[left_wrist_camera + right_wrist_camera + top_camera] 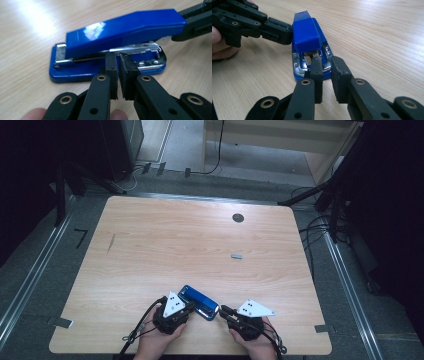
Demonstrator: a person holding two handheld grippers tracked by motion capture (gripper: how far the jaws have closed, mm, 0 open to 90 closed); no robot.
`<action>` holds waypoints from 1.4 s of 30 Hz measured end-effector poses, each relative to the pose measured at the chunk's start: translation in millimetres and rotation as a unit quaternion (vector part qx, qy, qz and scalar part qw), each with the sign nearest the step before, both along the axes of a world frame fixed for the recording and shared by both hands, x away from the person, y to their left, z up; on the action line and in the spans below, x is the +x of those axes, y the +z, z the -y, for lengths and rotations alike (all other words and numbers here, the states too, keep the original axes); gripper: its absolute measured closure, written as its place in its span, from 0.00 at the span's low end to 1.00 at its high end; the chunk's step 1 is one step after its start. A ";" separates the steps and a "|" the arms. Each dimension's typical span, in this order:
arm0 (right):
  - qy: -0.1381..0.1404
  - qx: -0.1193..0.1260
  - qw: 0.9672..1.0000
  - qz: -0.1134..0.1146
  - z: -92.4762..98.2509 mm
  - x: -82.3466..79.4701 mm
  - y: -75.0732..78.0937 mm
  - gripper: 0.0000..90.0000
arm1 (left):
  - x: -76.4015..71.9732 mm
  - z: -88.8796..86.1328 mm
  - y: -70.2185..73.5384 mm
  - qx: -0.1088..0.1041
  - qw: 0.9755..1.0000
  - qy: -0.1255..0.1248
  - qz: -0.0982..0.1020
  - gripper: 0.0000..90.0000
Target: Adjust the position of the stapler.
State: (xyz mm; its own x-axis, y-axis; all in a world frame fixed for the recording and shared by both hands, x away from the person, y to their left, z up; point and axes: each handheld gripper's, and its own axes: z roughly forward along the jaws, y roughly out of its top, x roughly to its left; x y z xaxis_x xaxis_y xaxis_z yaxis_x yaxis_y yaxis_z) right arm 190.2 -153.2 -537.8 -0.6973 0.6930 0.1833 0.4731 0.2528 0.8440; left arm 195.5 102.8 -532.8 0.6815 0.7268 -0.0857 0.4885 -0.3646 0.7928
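Pale woodgrain table (150, 245), glossy blue wedge stapler (199, 301)

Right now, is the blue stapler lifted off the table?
No, the blue stapler rests flat on the wooden table, its base touching the surface.

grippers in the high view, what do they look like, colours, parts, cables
Both the left gripper and the right gripper are black, each topped by a grey three-cornered plate with small dark dots. Thin black cables trail back from each toward the table's near edge. Close up, the jaws are black linkage arms with brass-coloured pivot rings and flat black pads. The hands are bare, no sleeves showing.
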 end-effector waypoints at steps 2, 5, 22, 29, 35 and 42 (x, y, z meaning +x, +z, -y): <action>0.000 -0.004 1.000 0.000 -1.9 0.0 -0.5 0.92 | 0.9 0.6 -0.2 0.005 1.000 0.000 -0.003 0.98; 0.000 -0.006 1.000 0.000 -4.6 0.1 -1.3 0.93 | 1.6 1.4 -0.5 0.005 1.000 -0.002 -0.005 1.00; 0.008 0.000 1.000 -0.007 -2.5 2.3 -0.2 0.98 | 6.1 0.2 -0.8 -0.003 1.000 -0.014 -0.017 1.00; 0.013 -0.003 1.000 -0.011 -2.4 -0.1 -0.8 1.00 | 5.8 0.5 -0.9 -0.004 1.000 -0.015 -0.016 1.00; 0.018 -0.004 1.000 -0.007 -7.1 -0.6 0.7 1.00 | 5.7 0.5 -0.9 -0.003 1.000 -0.016 -0.016 1.00; 0.018 -0.009 1.000 -0.003 -9.8 -1.9 1.0 1.00 | 5.8 0.4 -0.9 -0.003 1.000 -0.016 -0.017 1.00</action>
